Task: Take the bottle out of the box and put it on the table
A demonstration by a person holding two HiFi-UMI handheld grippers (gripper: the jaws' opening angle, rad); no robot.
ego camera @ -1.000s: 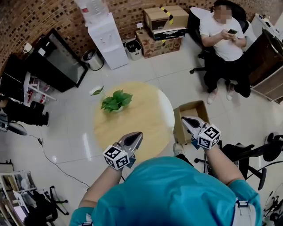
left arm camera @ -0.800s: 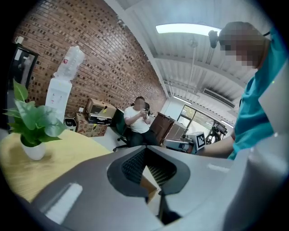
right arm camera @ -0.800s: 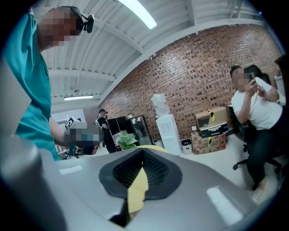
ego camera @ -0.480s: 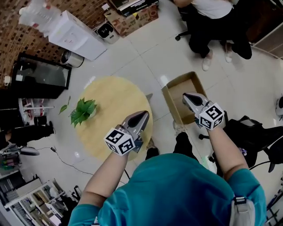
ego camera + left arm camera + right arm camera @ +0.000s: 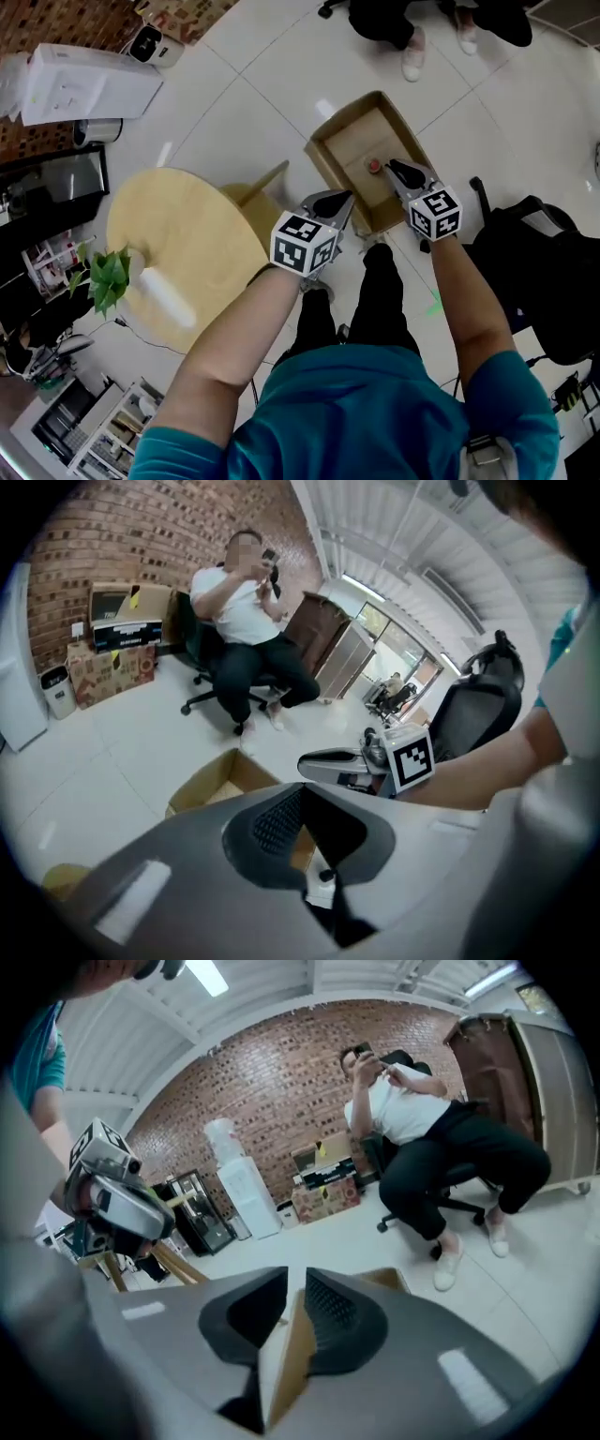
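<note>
Right gripper point(image 5: 392, 166) sank to box point(image 5: 349, 150), empty fingers point(image 5: 342, 1321) just opening.

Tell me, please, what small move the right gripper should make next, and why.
Probably lower the right gripper into the box, widening it around the red-capped bottle: its jaws have just been opening, stand only slightly apart with nothing between them, and the bottle sits beside its tips.
</note>
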